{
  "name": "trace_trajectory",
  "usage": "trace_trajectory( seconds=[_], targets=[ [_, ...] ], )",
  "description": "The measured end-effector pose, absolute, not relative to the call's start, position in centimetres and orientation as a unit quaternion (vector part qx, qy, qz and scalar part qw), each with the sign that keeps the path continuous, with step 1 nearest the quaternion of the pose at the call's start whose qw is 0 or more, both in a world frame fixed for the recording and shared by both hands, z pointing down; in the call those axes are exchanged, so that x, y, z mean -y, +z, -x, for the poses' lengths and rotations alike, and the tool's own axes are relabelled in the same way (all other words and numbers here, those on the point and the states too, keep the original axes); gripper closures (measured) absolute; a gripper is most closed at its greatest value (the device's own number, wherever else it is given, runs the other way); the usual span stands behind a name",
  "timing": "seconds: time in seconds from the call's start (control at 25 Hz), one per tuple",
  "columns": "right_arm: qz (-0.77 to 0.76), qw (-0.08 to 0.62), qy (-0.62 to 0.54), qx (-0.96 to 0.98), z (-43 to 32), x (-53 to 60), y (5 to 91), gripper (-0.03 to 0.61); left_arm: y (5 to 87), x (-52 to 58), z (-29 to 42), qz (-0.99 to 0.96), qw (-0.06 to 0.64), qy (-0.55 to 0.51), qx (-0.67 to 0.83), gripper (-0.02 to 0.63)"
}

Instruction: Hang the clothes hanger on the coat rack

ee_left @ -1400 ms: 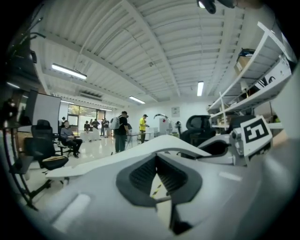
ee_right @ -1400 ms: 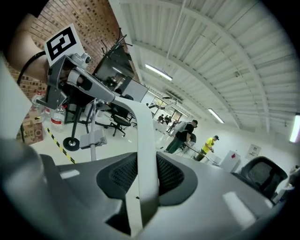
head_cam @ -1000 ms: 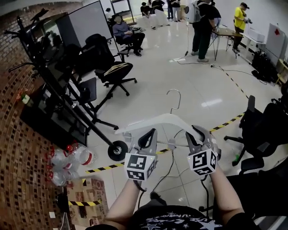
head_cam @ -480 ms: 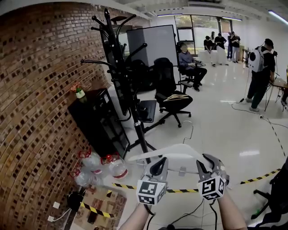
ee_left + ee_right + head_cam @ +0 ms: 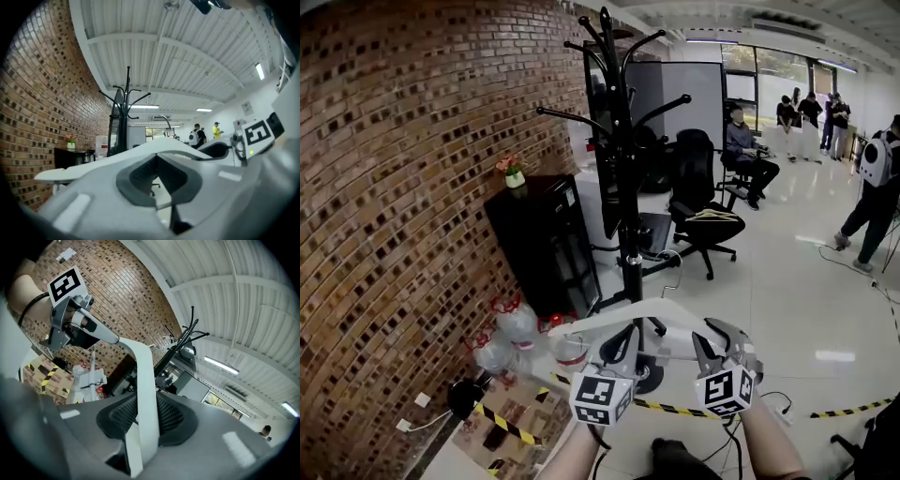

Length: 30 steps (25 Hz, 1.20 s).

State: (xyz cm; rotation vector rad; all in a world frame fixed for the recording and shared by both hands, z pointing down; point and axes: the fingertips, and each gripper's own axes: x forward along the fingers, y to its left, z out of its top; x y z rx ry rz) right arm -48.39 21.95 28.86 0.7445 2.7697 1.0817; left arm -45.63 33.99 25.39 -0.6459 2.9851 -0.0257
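Both grips were locked on: the fingers of my left gripper [image 5: 621, 339] were clenched on one arm of the white clothes hanger [image 5: 609, 317], and the fingers of my right gripper [image 5: 712, 339] were clamped on the other arm. The hanger was up in the air, roughly level, with its wire hook [image 5: 675, 272] pointing up. It hung in front of the black coat rack [image 5: 625, 187] by the brick wall [image 5: 412, 187], apart from its pegs.
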Motion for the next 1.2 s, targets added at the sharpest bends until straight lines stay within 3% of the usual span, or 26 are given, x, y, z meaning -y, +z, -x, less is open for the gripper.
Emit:
trace_trajectory(
  seconds=[0.88,1.2],
  targets=[
    [-0.308,0.048,0.332,-0.890,63.1,-31.5,31.2,0.463,26.6,-44.0,58.1,0.107,0.025,-0.021,-0.994,0.609],
    [-0.317,0.029,0.336,-0.886,65.1,-33.5,33.5,0.463,28.6,-45.7,60.8,0.113,0.002,-0.017,-0.993,0.609]
  ],
)
